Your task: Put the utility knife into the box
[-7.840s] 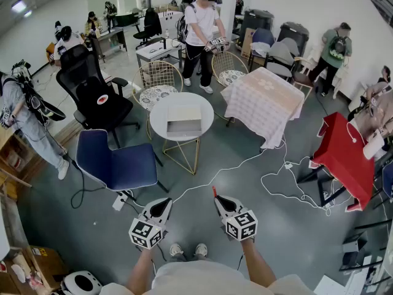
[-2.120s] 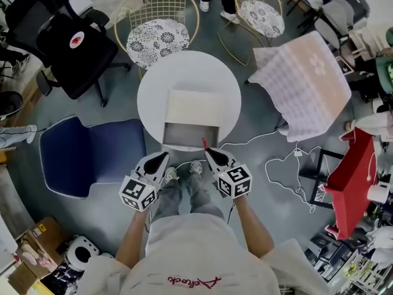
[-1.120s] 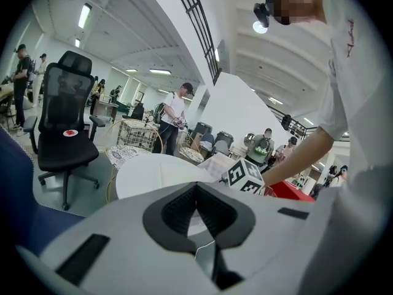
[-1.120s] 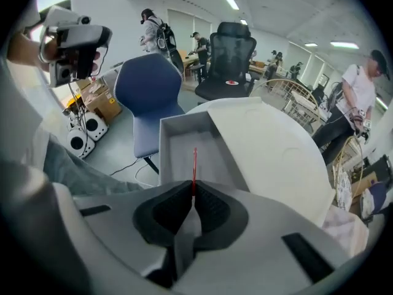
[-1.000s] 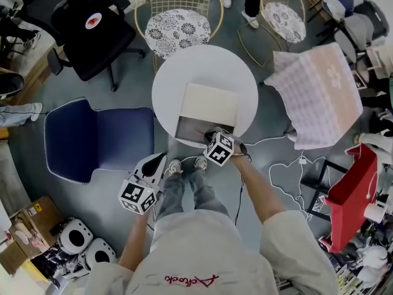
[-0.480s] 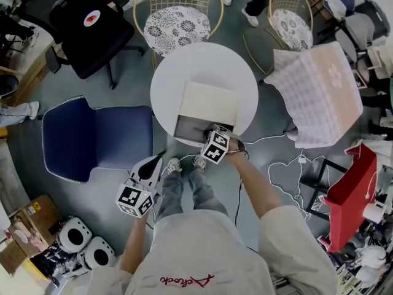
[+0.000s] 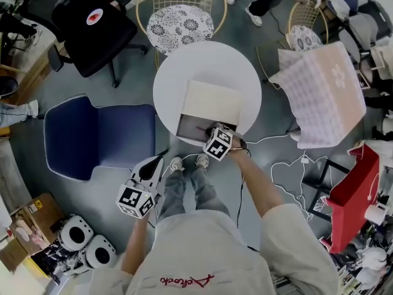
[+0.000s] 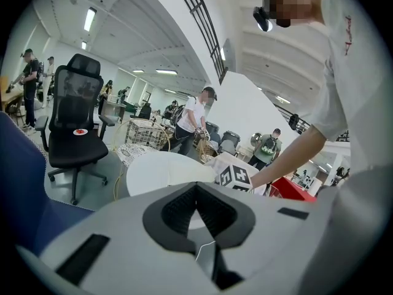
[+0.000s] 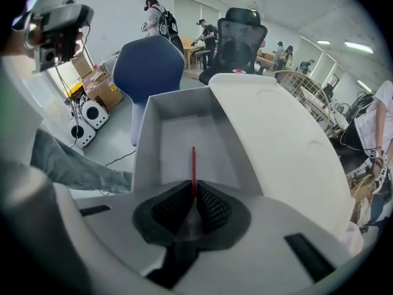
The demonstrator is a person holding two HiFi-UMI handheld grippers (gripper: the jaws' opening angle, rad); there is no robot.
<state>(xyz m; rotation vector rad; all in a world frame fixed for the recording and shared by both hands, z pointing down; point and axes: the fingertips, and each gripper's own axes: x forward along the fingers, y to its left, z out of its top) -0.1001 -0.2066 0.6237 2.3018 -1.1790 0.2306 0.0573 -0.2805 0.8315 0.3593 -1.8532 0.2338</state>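
A white open box [image 7: 183,126] with its lid [image 7: 212,102] folded back lies on the round white table [image 7: 209,60]. My right gripper [image 7: 210,130] reaches over the box's near edge, shut on a thin red utility knife [image 7: 199,128]. In the right gripper view the knife [image 9: 193,165] sticks out from the gripper [image 9: 193,188] over the grey box floor [image 9: 178,141], with the lid [image 9: 276,134] at the right. My left gripper [image 7: 157,159] hangs low beside my left leg, shut and holding nothing. In the left gripper view the gripper [image 8: 196,186] faces the table [image 8: 153,171].
A blue chair [image 7: 101,137] stands left of the table and a black office chair [image 7: 92,29] behind it. Two wire chairs [image 7: 181,23] are at the far side. A checkered-cloth table [image 7: 325,91], a red table [image 7: 350,189] and floor cables [image 7: 295,171] lie to the right.
My right gripper carried the knife from in front of my body to the box and now holds nearly still over its near edge. The left gripper stayed low.
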